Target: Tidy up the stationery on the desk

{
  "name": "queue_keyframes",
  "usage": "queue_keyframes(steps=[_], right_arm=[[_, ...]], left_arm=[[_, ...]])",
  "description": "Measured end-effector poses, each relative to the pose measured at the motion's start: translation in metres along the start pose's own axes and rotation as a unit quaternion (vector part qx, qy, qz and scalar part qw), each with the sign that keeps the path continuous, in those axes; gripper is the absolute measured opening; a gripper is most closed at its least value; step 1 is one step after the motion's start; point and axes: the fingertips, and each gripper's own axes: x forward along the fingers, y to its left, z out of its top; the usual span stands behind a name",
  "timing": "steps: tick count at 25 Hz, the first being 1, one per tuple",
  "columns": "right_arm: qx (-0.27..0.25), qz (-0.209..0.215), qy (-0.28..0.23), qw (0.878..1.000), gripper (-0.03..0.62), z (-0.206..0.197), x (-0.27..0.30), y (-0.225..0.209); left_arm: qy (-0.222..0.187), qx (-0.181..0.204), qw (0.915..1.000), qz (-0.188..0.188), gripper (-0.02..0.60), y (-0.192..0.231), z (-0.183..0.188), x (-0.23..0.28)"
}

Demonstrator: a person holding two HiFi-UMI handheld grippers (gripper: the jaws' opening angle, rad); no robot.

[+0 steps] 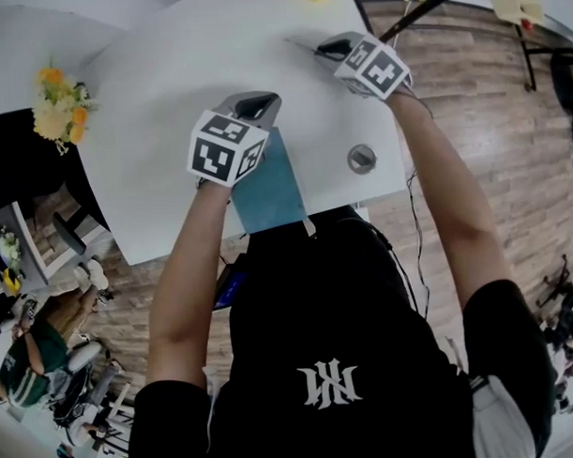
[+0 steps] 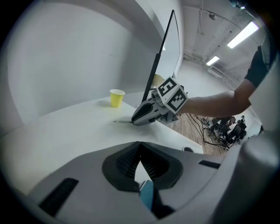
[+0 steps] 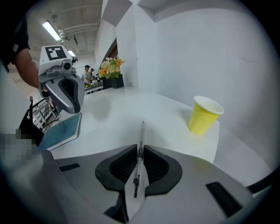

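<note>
My right gripper (image 1: 329, 48) is shut on a thin clear pen (image 3: 141, 140), which sticks out ahead of the jaws and low over the white desk (image 1: 170, 105). A yellow paper cup (image 3: 203, 116) stands upright ahead and to the right of the pen's tip. My left gripper (image 1: 259, 104) hovers over the far end of a blue notebook (image 1: 271, 191) lying at the desk's near edge. Its jaws meet at the tips. A strip of the notebook (image 2: 147, 192) shows low in the gap, and I cannot see the jaws pinching it.
A bunch of yellow and orange flowers (image 1: 62, 104) stands at the desk's left side. A round cable grommet (image 1: 362, 158) sits near the front right corner. A thin dark-edged panel (image 2: 159, 57) rises behind the right gripper. Wooden floor lies beyond the desk's right edge.
</note>
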Motion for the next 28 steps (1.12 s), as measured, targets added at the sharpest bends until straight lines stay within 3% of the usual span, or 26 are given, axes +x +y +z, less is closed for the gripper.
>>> queue_keyframes(steps=[10,17,21,28], right_arm=[[-0.038,-0.028,-0.093,0.994,0.067,0.077,-0.084,0.026],[-0.084,-0.022,-0.167,0.982,0.067,0.12,-0.142,0.093],[-0.093,-0.018,-0.177,0.98,0.067,0.128,-0.144,0.135],[-0.045,0.008,-0.149,0.988,0.067,0.107,-0.115,0.208]], left_arm=[[-0.03,0.01,0.9984,0.046,0.003,0.0,0.007,-0.063],[-0.077,0.022,0.9953,0.055,0.003,-0.029,0.002,-0.125],[-0.104,0.021,0.993,0.052,0.003,-0.038,-0.018,-0.157],[-0.126,-0.009,0.9916,0.027,0.003,-0.042,-0.072,-0.195]])
